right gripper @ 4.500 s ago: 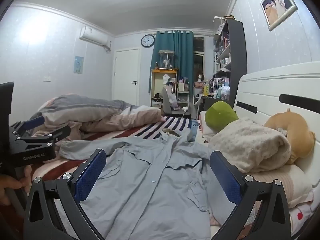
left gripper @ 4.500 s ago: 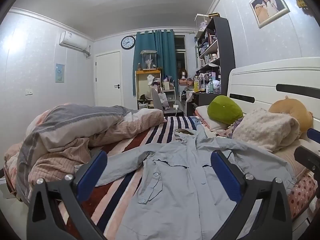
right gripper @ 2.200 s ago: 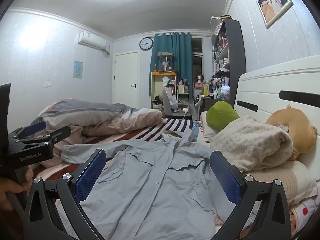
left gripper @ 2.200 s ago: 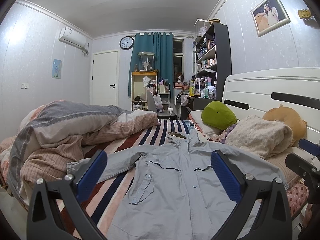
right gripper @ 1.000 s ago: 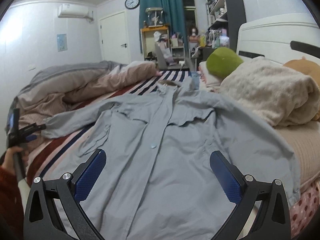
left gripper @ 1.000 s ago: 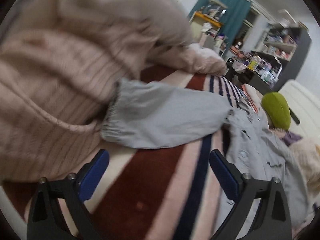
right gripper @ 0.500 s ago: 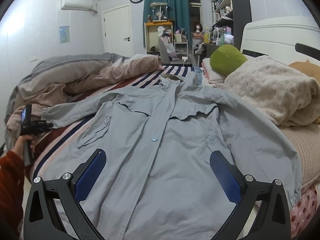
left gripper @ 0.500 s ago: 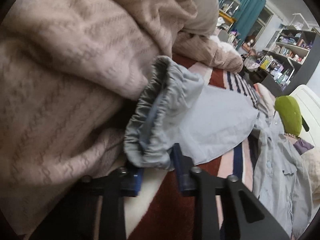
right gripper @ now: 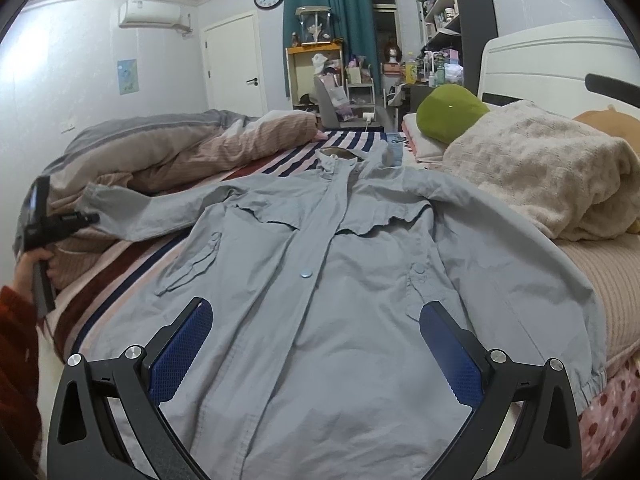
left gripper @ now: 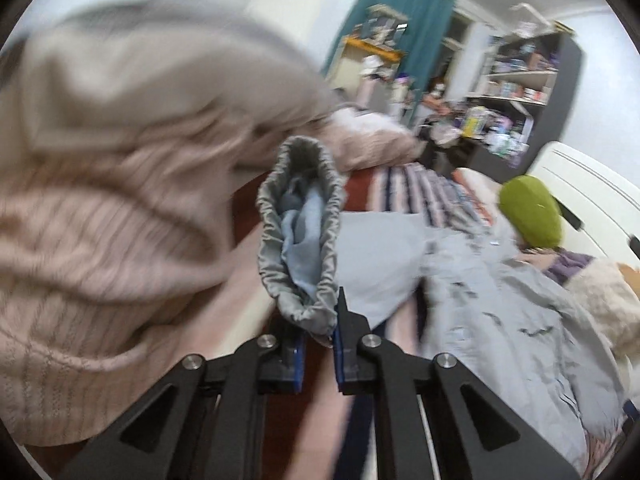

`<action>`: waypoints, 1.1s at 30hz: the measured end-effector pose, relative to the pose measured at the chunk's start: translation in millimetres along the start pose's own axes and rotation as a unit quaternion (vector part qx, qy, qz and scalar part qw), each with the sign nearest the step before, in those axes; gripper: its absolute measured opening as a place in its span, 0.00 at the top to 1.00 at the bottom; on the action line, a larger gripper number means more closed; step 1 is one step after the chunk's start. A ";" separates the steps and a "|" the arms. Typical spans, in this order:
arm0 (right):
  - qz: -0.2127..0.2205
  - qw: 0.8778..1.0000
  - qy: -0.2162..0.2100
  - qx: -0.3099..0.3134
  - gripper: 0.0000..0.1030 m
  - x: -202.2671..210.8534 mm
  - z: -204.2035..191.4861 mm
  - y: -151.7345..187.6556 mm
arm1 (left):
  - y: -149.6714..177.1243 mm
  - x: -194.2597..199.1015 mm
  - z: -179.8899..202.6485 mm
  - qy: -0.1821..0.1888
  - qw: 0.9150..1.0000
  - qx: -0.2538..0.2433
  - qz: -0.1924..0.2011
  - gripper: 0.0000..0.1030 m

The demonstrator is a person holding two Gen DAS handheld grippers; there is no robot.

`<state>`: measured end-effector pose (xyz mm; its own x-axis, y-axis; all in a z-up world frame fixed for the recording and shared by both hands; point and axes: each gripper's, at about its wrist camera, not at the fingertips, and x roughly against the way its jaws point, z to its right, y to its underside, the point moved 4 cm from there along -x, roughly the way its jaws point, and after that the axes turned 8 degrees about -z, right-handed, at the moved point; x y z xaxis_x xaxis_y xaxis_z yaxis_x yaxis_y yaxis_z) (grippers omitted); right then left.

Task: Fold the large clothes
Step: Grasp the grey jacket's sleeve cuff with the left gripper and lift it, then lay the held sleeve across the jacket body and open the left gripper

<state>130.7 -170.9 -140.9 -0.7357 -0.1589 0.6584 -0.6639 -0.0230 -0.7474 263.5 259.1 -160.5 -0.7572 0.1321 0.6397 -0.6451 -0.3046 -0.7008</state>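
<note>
— Where's the coat [right gripper: 320, 292] lying for you?

— You've got it spread face up across the striped bed sheet [right gripper: 120, 264], collar toward the far end of the room, buttons down the middle. Its one side runs up against the cream blanket [right gripper: 552, 184] and the green pillow [right gripper: 448, 114] near the headboard [right gripper: 560, 68]. The other sleeve stretches out toward the bunched pink and grey duvet [right gripper: 168, 152].

— And what's your left gripper [left gripper: 318, 334] doing?

— Your left one is pinched together on the sleeve cuff [left gripper: 300, 236]. The gathered elastic edge sits between the two blue pads, and the cuff stands up off the bed with its opening turned toward the camera, so you can see the lighter lining inside. The duvet fills the view just beside it. In the right wrist view you can see that same gripper at the far edge of the bed, at the end of the sleeve, with your hand [right gripper: 30, 266] on the handle.

— And the right gripper [right gripper: 316, 348]?

— Your right gripper has its fingers spread wide apart, with nothing between them. It hangs over the lower front of the coat, near the hem, one blue pad on either side of the button strip. I cannot tell whether the tips touch the cloth.
</note>
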 end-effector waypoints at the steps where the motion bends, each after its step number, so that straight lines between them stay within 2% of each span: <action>1: 0.002 1.000 0.001 -0.003 0.00 1.0 3.0 0.4 | -2.4 6.8 18.1 0.015 1.000 -0.015 0.004 0.93; 4: 0.009 1.000 0.010 -0.013 0.00 4.4 14.0 2.3 | -3.9 22.6 65.6 0.051 0.997 -0.055 0.013 0.93; 8: 0.017 0.999 0.014 -0.027 0.00 11.1 31.2 5.1 | 3.9 33.9 145.9 0.111 0.987 -0.114 0.013 0.93; 10: 0.022 0.999 0.016 -0.034 0.00 15.2 40.1 7.3 | 15.4 28.3 186.9 0.136 0.980 -0.148 -0.006 0.94; 14: 0.030 0.998 0.022 -0.057 0.00 22.3 59.7 14.8 | 61.2 -1.7 250.9 0.169 0.964 -0.195 -0.067 0.94; 17: 0.031 0.997 0.026 -0.071 0.00 25.8 72.9 22.2 | 100.5 -28.0 276.5 0.181 0.952 -0.217 -0.117 0.94; 20: 0.019 0.997 0.039 -0.071 0.00 23.4 82.1 28.4 | 138.4 -55.4 290.6 0.171 0.944 -0.229 -0.167 0.93; 24: -0.010 0.997 0.037 -0.074 0.00 10.3 90.0 36.3 | 163.1 -63.9 290.4 0.141 0.944 -0.229 -0.193 0.88; 25: -0.017 0.997 0.033 -0.074 0.00 6.4 91.2 38.0 | 164.6 -61.8 290.0 0.139 0.944 -0.231 -0.192 0.83; 27: -0.040 0.996 0.027 -0.070 0.00 -6.2 91.3 41.3 | 163.1 -53.4 289.2 0.146 0.941 -0.235 -0.194 0.65; 28: -0.049 0.996 0.024 -0.068 0.00 -11.8 90.4 42.9 | 159.9 -49.5 288.1 0.147 0.941 -0.236 -0.191 0.54; 29: -0.058 0.996 0.011 -0.067 0.00 -20.3 88.2 43.5 | 156.7 -39.7 285.1 0.146 0.944 -0.238 -0.179 0.48; 33: -0.076 0.996 -0.017 -0.053 0.00 -48.5 76.6 35.7 | 145.1 -10.8 262.8 0.126 0.954 -0.233 -0.143 0.41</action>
<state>152.9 -239.6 -206.3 -0.6222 -0.1949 0.7582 -0.7787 0.0543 -0.6250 204.9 -34.4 -186.0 -0.5062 0.3868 0.7708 -0.7600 0.2224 -0.6107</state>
